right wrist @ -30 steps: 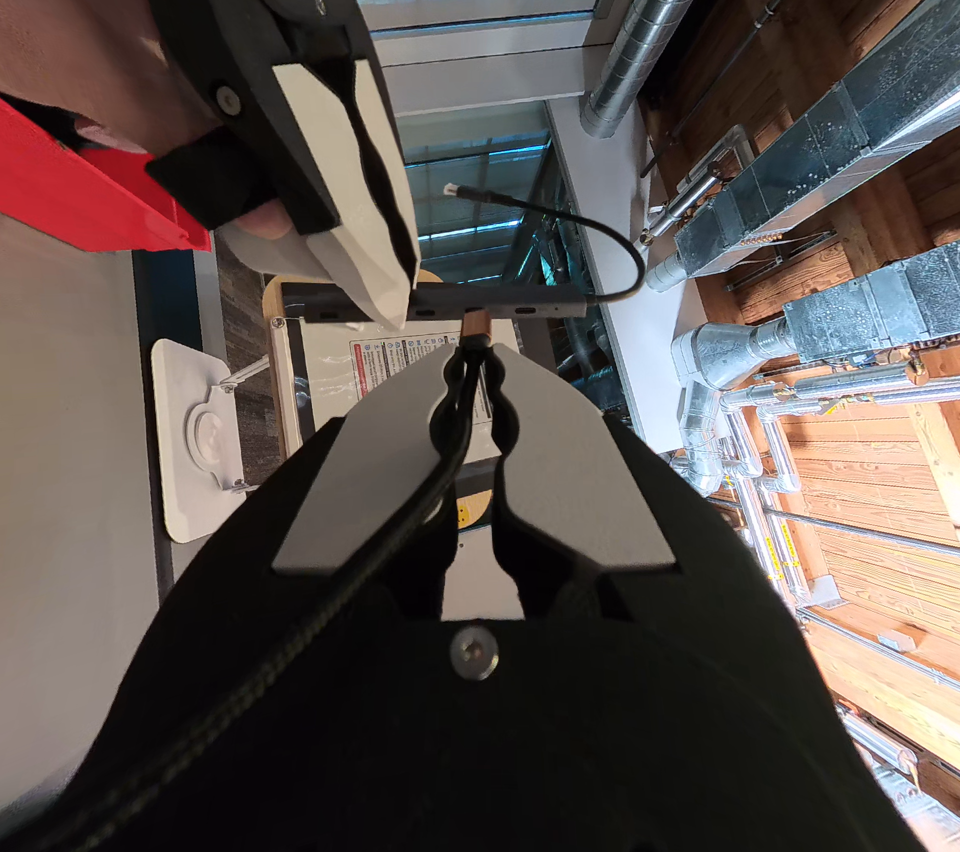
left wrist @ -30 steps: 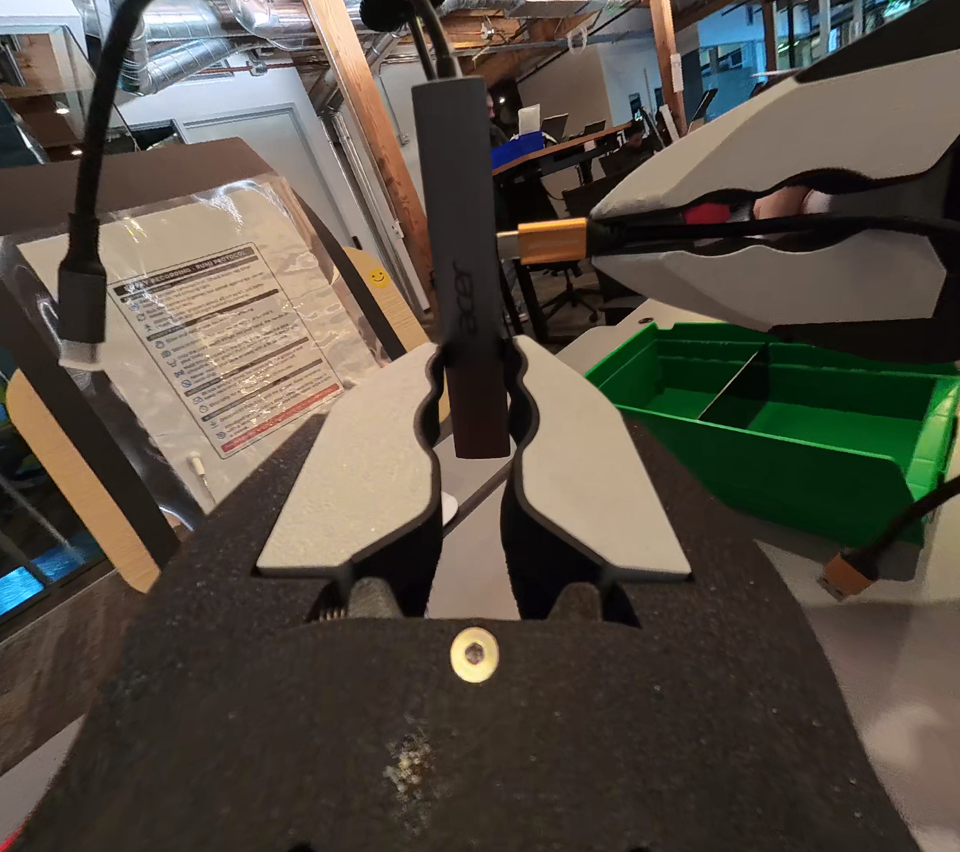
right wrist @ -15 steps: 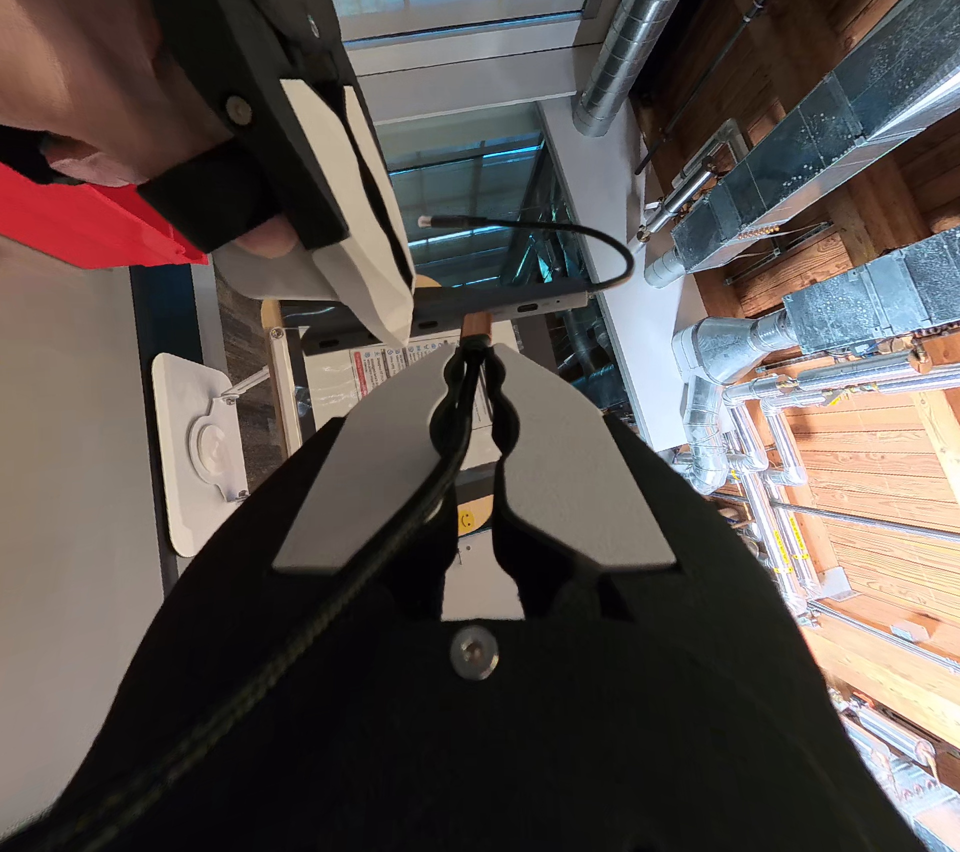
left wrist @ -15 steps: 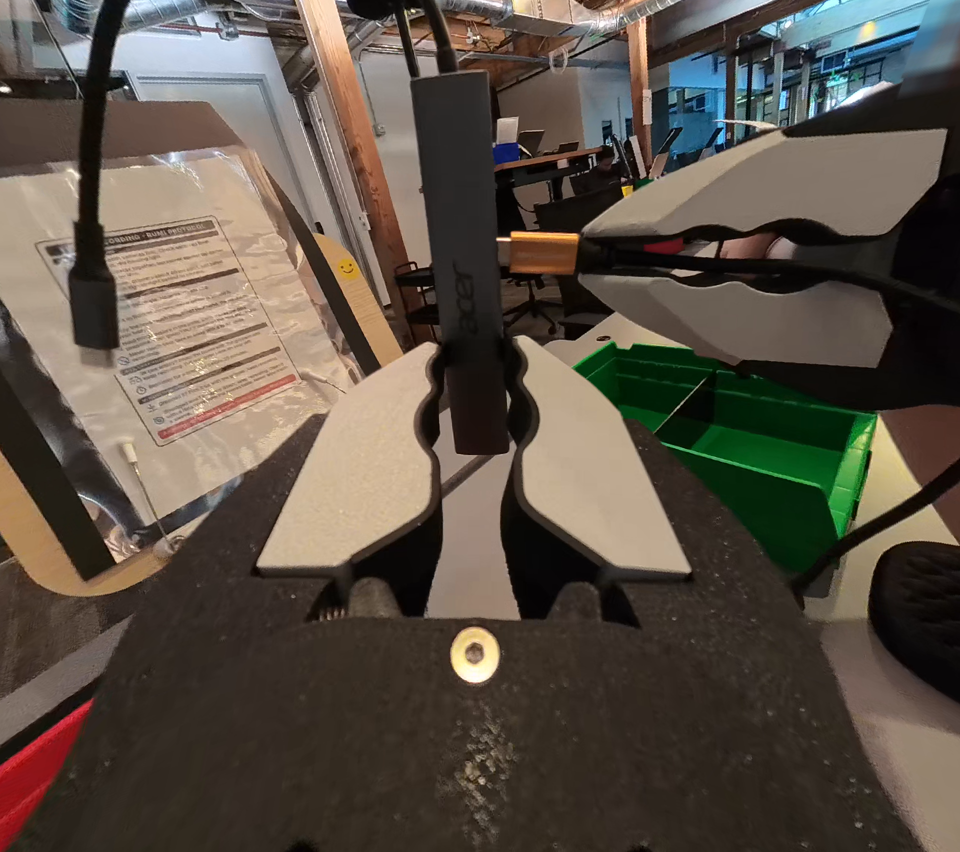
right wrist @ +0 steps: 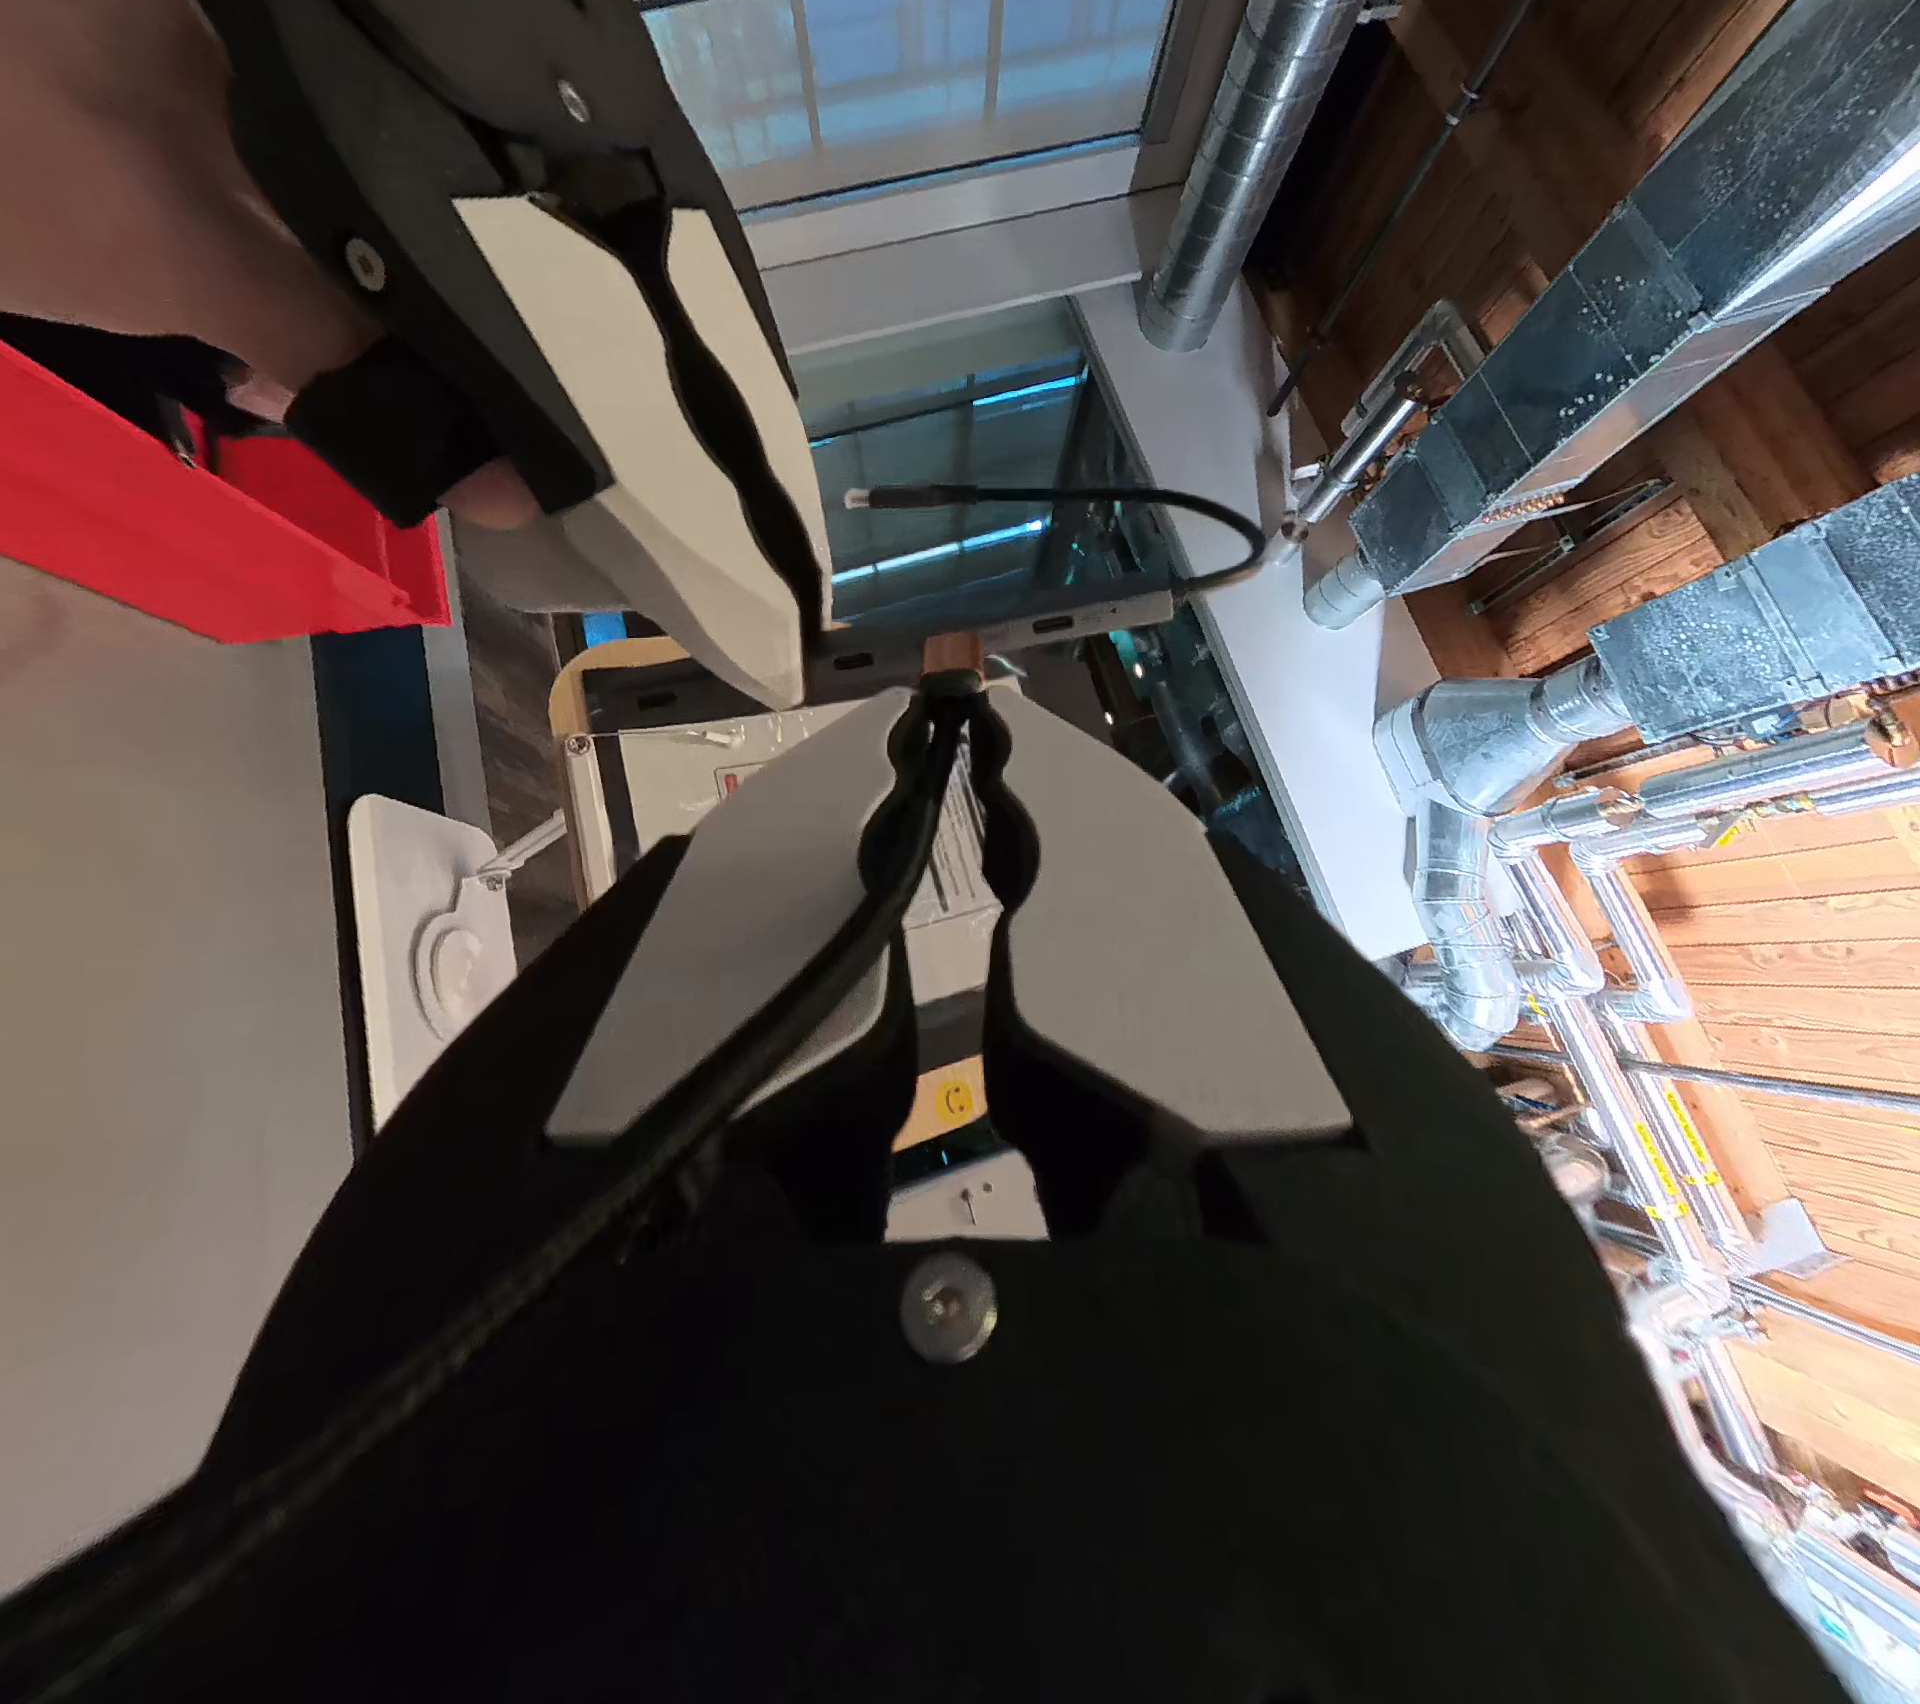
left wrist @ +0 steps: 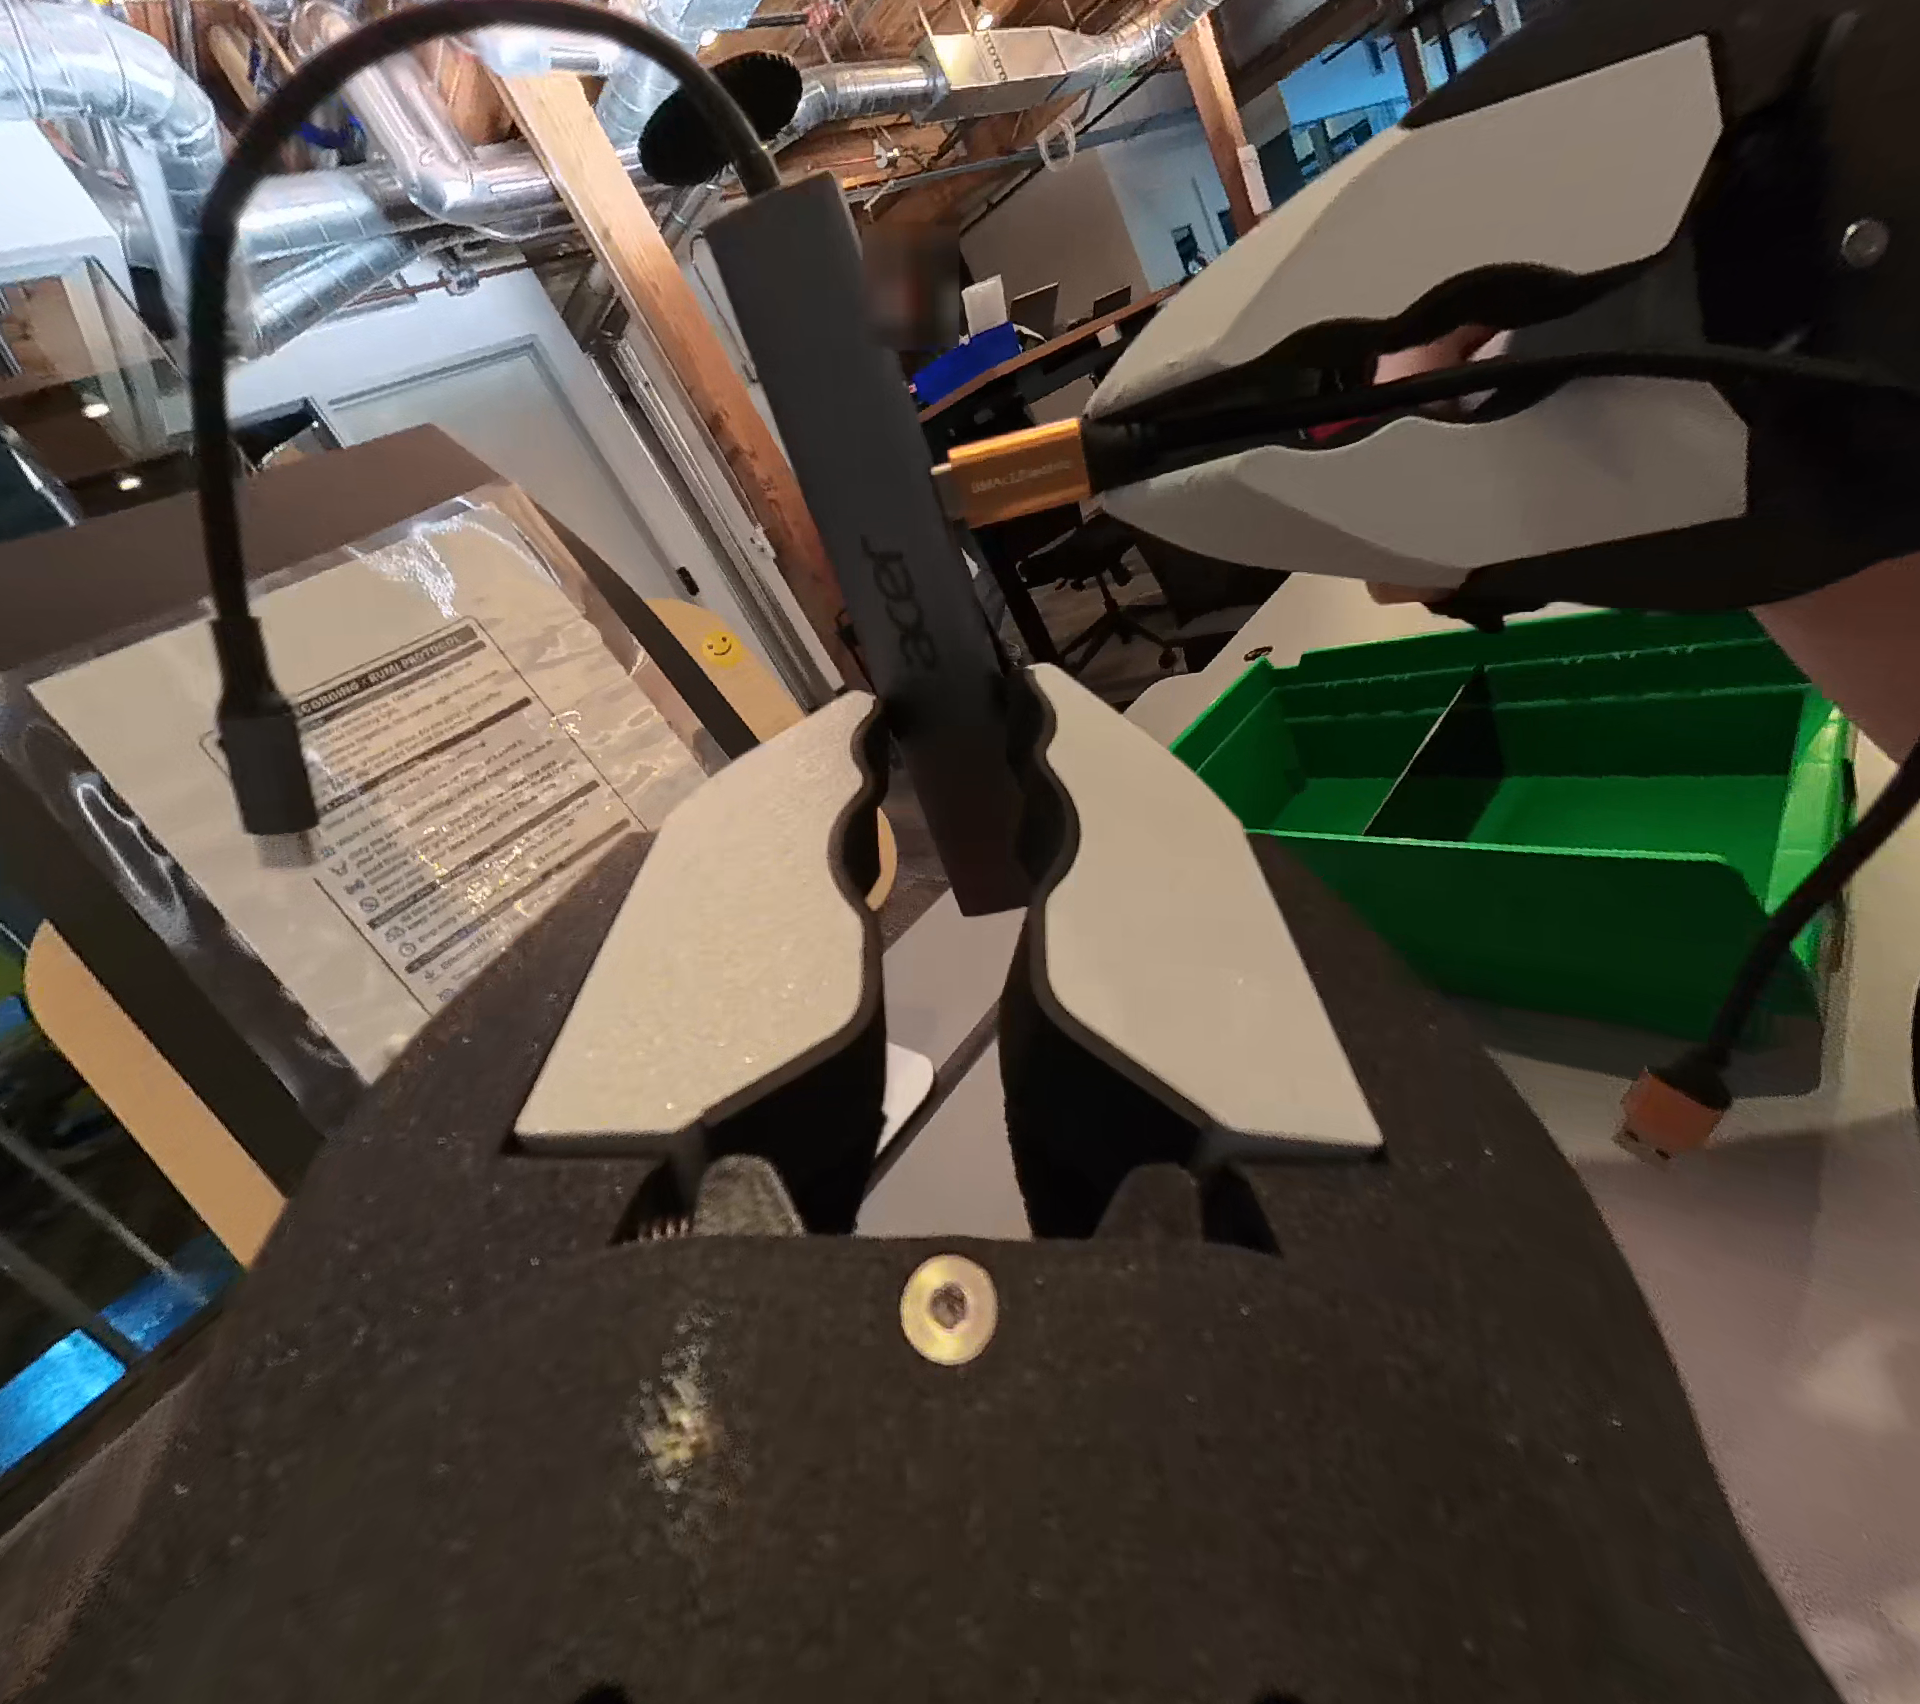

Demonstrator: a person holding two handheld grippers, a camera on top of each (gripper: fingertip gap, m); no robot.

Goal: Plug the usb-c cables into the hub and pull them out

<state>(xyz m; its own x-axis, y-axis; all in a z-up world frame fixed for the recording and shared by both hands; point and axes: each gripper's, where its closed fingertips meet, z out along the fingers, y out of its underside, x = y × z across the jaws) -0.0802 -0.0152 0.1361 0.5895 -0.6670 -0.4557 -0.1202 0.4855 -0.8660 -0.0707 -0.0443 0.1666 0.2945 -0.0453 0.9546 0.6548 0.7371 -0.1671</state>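
- Here the left gripper (left wrist: 951, 755) is pinched onto the lower end of the grey USB hub (left wrist: 868, 532), both fingers pressed against its flat faces.
- From that grip the hub's long axis runs up and away from the left gripper, leaning a little to its left, so the port edge faces sideways toward the right gripper (left wrist: 1101, 449).
- The right gripper, seen from its own camera (right wrist: 940, 698), is clamped on the black braided cable (right wrist: 883, 885) just behind the copper USB-C plug (left wrist: 1013, 470), with the plug sticking out past the fingertips.
- The plug lies straight ahead of the right gripper and square to the hub's long axis; its metal tip meets the hub's edge about midway along, and how deep it sits I cannot tell.
- Any push or pull therefore runs along the right gripper's own forward line, while the left one braces the hub.
- Farther out, the hub's own short lead (left wrist: 343, 127) arcs over the top and hangs free to the left.
- The cable's other copper plug (left wrist: 1668, 1119) dangles below the right gripper, in front of the green divided bin (left wrist: 1538, 916).
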